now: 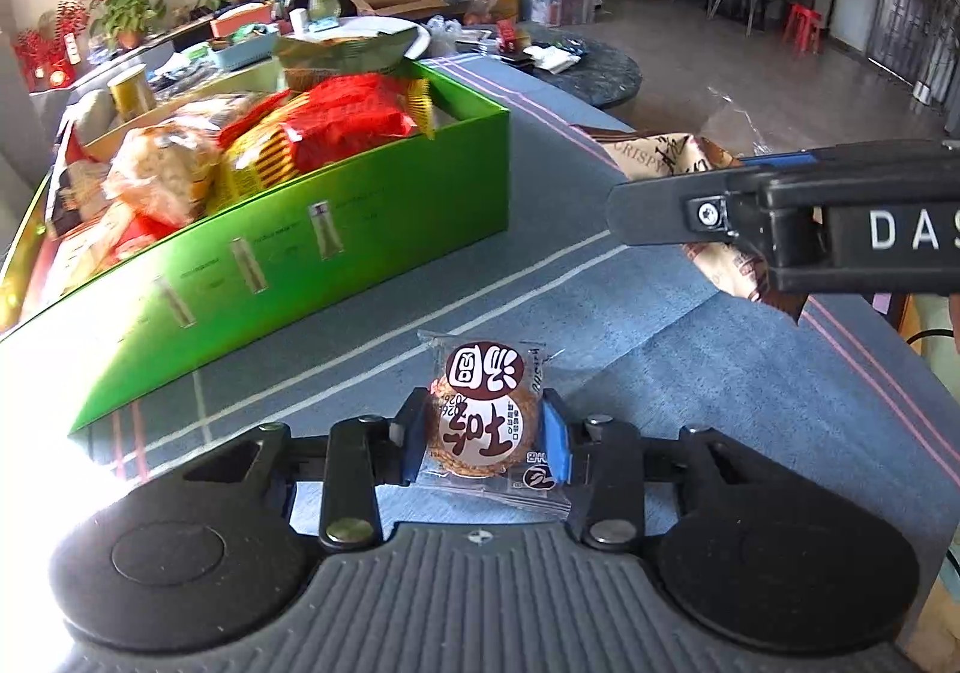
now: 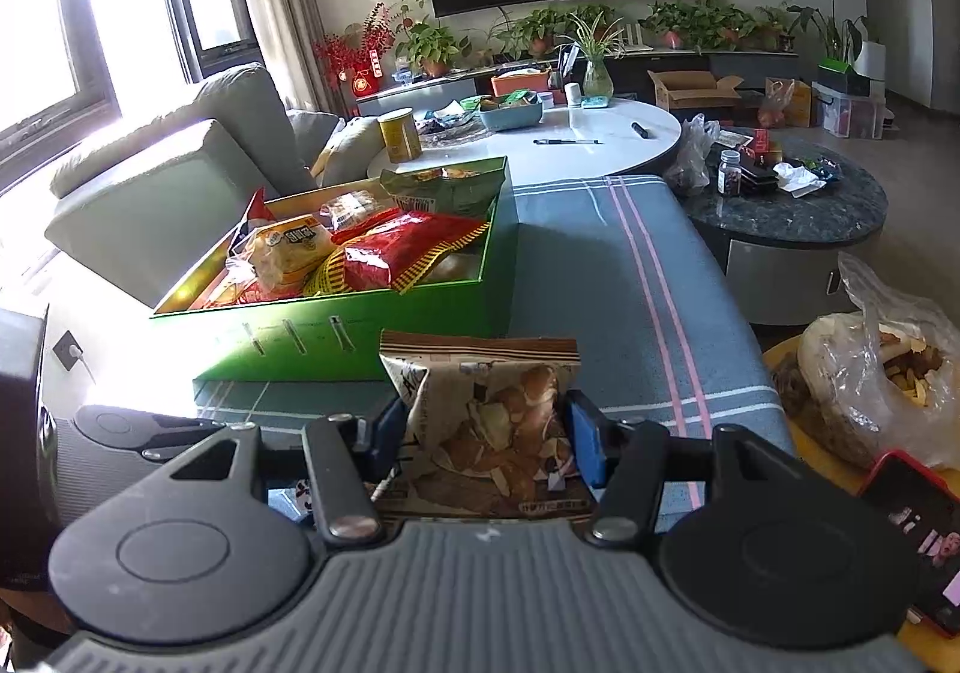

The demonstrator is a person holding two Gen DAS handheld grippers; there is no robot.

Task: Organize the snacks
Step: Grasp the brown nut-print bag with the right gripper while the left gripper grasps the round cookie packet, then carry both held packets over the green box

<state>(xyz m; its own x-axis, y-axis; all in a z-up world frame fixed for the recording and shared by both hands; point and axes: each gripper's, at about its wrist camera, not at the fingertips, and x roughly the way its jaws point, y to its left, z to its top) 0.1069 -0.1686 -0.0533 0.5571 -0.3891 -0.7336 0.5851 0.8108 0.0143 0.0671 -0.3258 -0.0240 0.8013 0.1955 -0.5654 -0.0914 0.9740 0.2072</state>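
Two hand-held grippers each hold a snack. The left hand-held gripper (image 1: pixel 486 436) has its blue pads (image 1: pixel 557 436) pressed on both sides of a small round cracker pack (image 1: pixel 483 421). The pack is clear plastic with a brown and white label. It sits low over the blue cloth (image 1: pixel 690 373) with white and pink stripes that covers the worktop. Whether the pack touches the cloth, I cannot tell.

The right hand-held gripper (image 2: pixel 487 439) is closed on a bigger tan chip bag (image 2: pixel 486 421). Its blue pads (image 2: pixel 585 442) squeeze the bag from both sides, and the bag stands up between them. In the left view the same bag (image 1: pixel 672 153) shows on the right side, held up above the cloth, with the black finger (image 1: pixel 660 214) in front of it.

A green box (image 1: pixel 336 229) sits on the cloth, to the left of both grippers. It is open at the top and full of snacks. A red packet (image 2: pixel 396 253) lies on top in the middle, a yellow bread pack (image 2: pixel 288 253) lies beside it, and a green bag (image 2: pixel 444 190) leans at the far end.

Behind the box stands a white round table (image 2: pixel 600 150) with a gold can (image 2: pixel 401 134) on it. To the right a clear plastic bag (image 2: pixel 882 367) of snacks rests next to a red phone (image 2: pixel 918 529).
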